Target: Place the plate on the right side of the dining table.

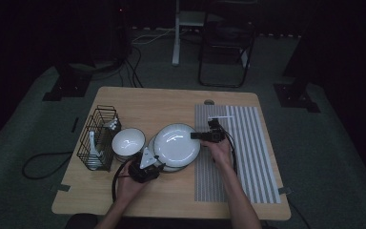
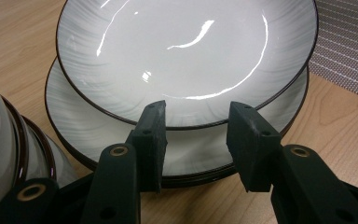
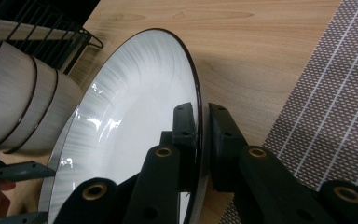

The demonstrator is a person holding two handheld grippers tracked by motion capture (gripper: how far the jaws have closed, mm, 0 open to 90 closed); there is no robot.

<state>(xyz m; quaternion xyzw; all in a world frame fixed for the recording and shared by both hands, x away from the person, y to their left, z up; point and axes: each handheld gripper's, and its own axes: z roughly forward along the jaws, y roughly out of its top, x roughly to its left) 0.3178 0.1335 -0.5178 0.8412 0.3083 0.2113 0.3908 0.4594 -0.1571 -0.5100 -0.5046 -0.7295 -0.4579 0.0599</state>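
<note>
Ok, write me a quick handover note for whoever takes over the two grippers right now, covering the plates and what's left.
Right gripper: shut on the rim of the top plate, which sits on the plate stack.
Left gripper: open, jaws level with the stack's near edge, gripping nothing.
Bowls stand left of the stack, wire rack beyond them, striped mat to the right.
Done: top plate gripped. Left: probably lifting it off, maybe onto the mat.

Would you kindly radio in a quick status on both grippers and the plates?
Right gripper shut on top plate rim. Left gripper open at the near edge of the plate stack, nothing held. Bowls close beside the stack, left.
</note>
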